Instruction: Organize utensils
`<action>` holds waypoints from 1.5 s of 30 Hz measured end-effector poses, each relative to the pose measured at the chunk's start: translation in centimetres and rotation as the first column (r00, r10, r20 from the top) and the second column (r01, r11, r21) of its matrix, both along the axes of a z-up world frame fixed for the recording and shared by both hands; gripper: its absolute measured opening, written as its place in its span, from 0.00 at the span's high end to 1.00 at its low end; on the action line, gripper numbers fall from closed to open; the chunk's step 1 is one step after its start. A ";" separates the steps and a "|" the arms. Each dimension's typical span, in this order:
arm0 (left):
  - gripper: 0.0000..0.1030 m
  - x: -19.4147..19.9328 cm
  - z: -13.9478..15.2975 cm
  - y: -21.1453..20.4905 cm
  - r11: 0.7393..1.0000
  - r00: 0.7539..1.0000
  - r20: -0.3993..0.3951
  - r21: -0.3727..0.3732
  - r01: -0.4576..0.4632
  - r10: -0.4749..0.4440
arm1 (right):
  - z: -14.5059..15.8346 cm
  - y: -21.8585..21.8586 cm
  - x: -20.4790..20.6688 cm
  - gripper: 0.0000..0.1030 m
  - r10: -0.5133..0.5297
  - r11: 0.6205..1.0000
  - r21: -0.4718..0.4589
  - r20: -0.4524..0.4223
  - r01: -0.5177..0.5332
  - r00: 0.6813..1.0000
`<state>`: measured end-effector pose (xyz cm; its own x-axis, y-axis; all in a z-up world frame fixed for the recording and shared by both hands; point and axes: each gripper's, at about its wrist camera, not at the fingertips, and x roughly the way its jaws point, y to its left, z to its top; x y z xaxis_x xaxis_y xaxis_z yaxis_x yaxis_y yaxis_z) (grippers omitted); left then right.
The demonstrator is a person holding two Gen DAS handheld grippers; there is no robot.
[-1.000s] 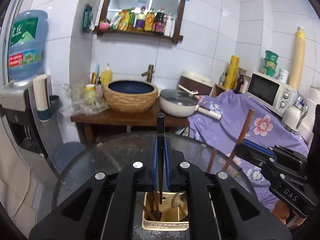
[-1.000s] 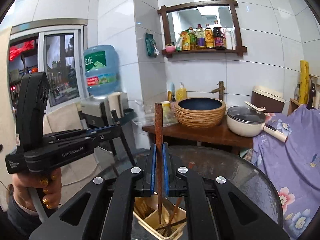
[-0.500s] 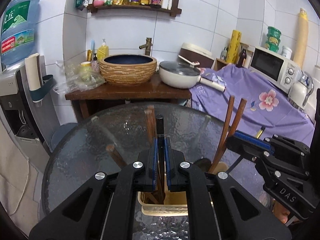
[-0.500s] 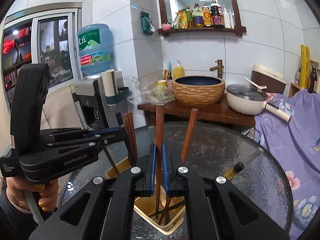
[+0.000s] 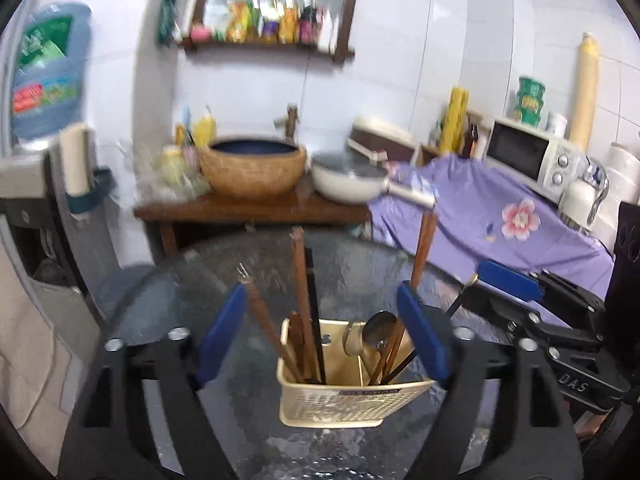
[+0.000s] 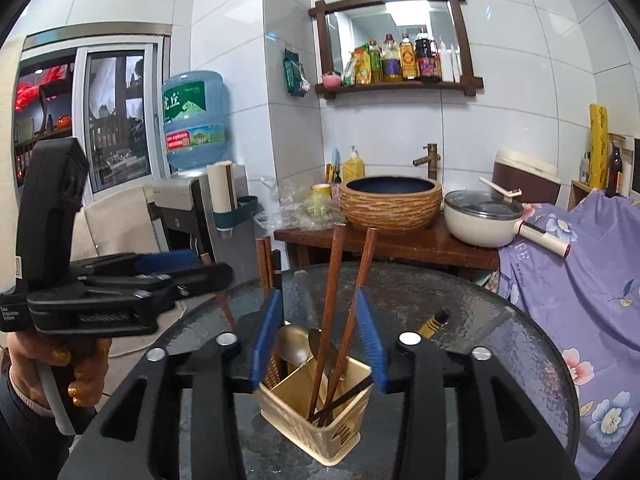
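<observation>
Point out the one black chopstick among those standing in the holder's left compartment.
It is the black chopstick, the rightmost stick there, nearest the divider of the beige utensil holder. The brown wooden chopsticks beside it are reddish; it alone is dark and slim.

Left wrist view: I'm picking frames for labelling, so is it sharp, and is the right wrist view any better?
Left wrist view: motion-blurred, worst on the shelf bottles; utensil caddy readable. Right wrist view: crisp, fisheye-bent walls, soft glare on the glass table.
</observation>
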<state>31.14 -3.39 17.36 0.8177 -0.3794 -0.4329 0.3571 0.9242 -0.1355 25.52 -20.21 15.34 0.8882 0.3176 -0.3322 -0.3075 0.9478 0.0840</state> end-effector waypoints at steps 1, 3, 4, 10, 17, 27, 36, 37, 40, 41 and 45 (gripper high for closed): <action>0.15 -1.2 0.1 0.4 1.000 1.000 0.026 0.003 -0.016 0.016 | 0.1 0.0 -0.9 0.46 -0.008 1.000 0.003 0.011 0.008 1.000; 0.05 -3.7 -0.3 1.1 0.999 0.996 0.073 0.002 -0.049 0.048 | -0.2 -0.1 -2.7 0.32 -0.034 0.999 0.005 0.027 0.034 0.999; 0.06 -4.7 -0.6 1.4 0.998 0.994 0.089 0.003 -0.059 0.059 | -0.4 -0.1 -3.7 0.24 -0.049 0.999 0.002 0.034 0.049 0.998; 0.06 -11.3 -6.0 2.9 0.991 0.984 0.113 0.001 -0.137 0.136 | -4.7 1.6 -11.4 0.07 -0.079 0.996 -0.043 0.108 0.084 0.991; 0.06 -17.9 -13.3 3.6 0.960 0.961 0.048 0.044 -0.276 0.273 | -11.2 3.2 -16.6 0.06 -0.172 0.983 -0.056 0.038 0.174 0.984; 0.06 -24.2 -16.4 3.1 0.977 0.977 -0.036 0.049 -0.208 0.210 | -15.2 3.3 -22.0 0.06 -0.207 0.977 -0.060 -0.064 0.204 0.976; 0.06 -28.3 -15.4 1.9 0.977 0.979 0.031 0.076 -0.201 0.199 | -14.1 2.2 -26.3 0.06 -0.277 0.959 -0.056 0.004 0.277 0.961; 0.06 -28.6 -15.1 2.0 0.976 0.979 0.042 0.073 -0.204 0.201 | -13.8 2.0 -26.8 0.06 -0.279 0.959 -0.046 0.005 0.279 0.960; 0.06 -29.5 -14.6 2.4 0.974 0.975 0.065 0.067 -0.215 0.211 | -13.5 1.6 -27.6 0.06 -0.270 0.963 -0.029 0.006 0.270 0.963; 0.06 -29.7 -14.4 2.5 0.974 0.974 0.074 0.064 -0.217 0.212 | -13.5 1.6 -27.7 0.06 -0.268 0.963 -0.031 0.008 0.268 0.963; 0.06 -30.4 -13.9 2.7 0.974 0.972 0.103 0.072 -0.217 0.209 | -13.2 1.8 -27.9 0.06 -0.261 0.964 -0.035 0.018 0.262 0.965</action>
<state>0.77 -0.68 3.51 0.9145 -0.1589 -0.3721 0.1587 0.9868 -0.0313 -2.43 -18.39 2.14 0.9430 0.0615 -0.3272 -0.0492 0.9977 0.0457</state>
